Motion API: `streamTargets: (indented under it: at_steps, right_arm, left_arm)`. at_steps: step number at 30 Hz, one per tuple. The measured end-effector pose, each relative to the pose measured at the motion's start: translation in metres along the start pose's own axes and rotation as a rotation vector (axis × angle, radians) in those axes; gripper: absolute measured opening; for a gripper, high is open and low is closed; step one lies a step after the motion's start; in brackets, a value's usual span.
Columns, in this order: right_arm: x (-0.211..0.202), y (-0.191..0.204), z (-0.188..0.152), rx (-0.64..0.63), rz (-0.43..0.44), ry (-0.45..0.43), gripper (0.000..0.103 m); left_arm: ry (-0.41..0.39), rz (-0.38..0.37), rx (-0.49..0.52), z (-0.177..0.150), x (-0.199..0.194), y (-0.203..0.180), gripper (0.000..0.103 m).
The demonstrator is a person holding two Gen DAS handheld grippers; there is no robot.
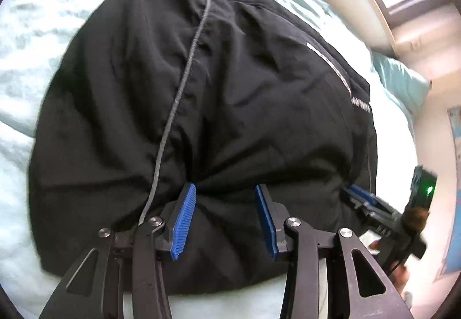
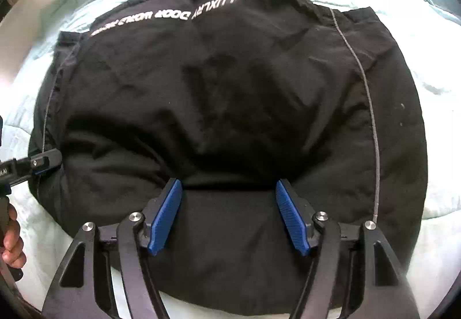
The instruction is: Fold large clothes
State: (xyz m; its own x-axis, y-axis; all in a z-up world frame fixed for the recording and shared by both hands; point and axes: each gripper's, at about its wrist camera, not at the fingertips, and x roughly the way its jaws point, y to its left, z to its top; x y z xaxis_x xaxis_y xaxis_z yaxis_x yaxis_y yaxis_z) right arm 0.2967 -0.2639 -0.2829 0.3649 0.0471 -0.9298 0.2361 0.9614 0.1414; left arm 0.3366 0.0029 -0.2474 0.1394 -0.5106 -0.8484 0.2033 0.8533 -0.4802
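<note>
Both grippers sit at 6 o'clock in my feeds: the left gripper [image 1: 226, 198] spread, its 2 blue pads [image 1: 184, 221] straddling bunched fabric of the black jacket [image 1: 201, 94], the right gripper [image 2: 229, 195] equally spread over it. That jacket lies on pale-green bedding [image 2: 440, 175].

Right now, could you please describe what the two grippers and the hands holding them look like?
Both the left gripper and the right gripper have black linkage arms with silver pivot bolts and ribbed blue pads. The right gripper's body shows a green light and white lettering. The hand is bare.
</note>
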Motion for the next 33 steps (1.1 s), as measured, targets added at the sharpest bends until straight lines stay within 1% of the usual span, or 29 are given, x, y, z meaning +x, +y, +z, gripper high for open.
streamTargets:
  at_steps: [2, 5, 9, 10, 13, 14, 15, 17, 19, 22, 23, 24, 26, 27, 28, 29, 31, 33]
  right_arm:
    - [-0.015, -0.007, -0.008, 0.024, 0.023, -0.002, 0.070]
    - [-0.043, -0.018, -0.022, 0.040, 0.022, -0.044, 0.070]
    - [-0.076, -0.042, -0.047, 0.060, -0.033, -0.086, 0.072]
    - [-0.082, -0.054, -0.051, 0.073, -0.058, -0.093, 0.072]
    - [-0.094, -0.087, -0.052, 0.125, -0.082, -0.100, 0.072]
    - [-0.091, -0.092, -0.046, 0.143, -0.087, -0.102, 0.072]
    - [-0.091, -0.105, -0.042, 0.165, -0.081, -0.105, 0.072]
    - [-0.089, -0.123, -0.036, 0.175, -0.076, -0.112, 0.072]
    - [-0.081, -0.131, -0.025, 0.187, -0.097, -0.103, 0.072]
    - [-0.064, -0.148, -0.015, 0.215, -0.092, -0.081, 0.072]
    - [-0.059, -0.153, -0.013, 0.224, -0.095, -0.074, 0.072]
    - [-0.054, -0.158, -0.011, 0.233, -0.094, -0.066, 0.072]
    - [-0.044, -0.167, -0.008, 0.251, -0.078, -0.057, 0.072]
    - [-0.040, -0.171, -0.007, 0.262, -0.058, -0.056, 0.072]
    - [-0.037, -0.175, -0.006, 0.274, -0.038, -0.055, 0.072]
    - [-0.033, -0.180, -0.006, 0.295, -0.009, -0.054, 0.074]
    - [-0.024, -0.188, -0.005, 0.325, 0.013, -0.047, 0.088]
    - [-0.016, -0.193, -0.004, 0.325, 0.034, -0.036, 0.092]
  left_arm:
    - [-0.014, 0.042, 0.029, -0.010, -0.013, -0.007, 0.044]
    - [-0.061, 0.086, 0.091, -0.024, -0.040, -0.018, 0.044]
    - [-0.115, 0.120, 0.116, -0.035, -0.076, -0.013, 0.044]
    - [-0.130, 0.122, 0.113, -0.035, -0.084, -0.010, 0.044]
    - [-0.153, 0.126, 0.103, -0.027, -0.103, 0.004, 0.044]
    - [-0.160, 0.130, 0.091, -0.021, -0.110, 0.014, 0.044]
    - [-0.163, 0.132, 0.078, -0.015, -0.111, 0.019, 0.044]
    - [-0.158, 0.132, 0.060, 0.003, -0.110, 0.032, 0.044]
    - [-0.139, 0.130, 0.053, 0.015, -0.106, 0.045, 0.044]
    - [-0.095, 0.075, 0.051, 0.035, -0.089, 0.061, 0.045]
    - [-0.066, 0.065, 0.053, 0.041, -0.079, 0.064, 0.047]
    - [-0.041, 0.070, 0.051, 0.046, -0.071, 0.066, 0.052]
    - [-0.007, 0.078, 0.031, 0.057, -0.054, 0.078, 0.053]
    - [-0.002, 0.071, 0.019, 0.060, -0.049, 0.082, 0.056]
    - [0.006, 0.036, -0.009, 0.064, -0.044, 0.090, 0.060]
    - [0.012, 0.003, -0.042, 0.066, -0.039, 0.097, 0.063]
    - [0.041, -0.063, -0.128, 0.069, -0.027, 0.116, 0.073]
    - [0.072, -0.108, -0.161, 0.069, -0.015, 0.127, 0.079]
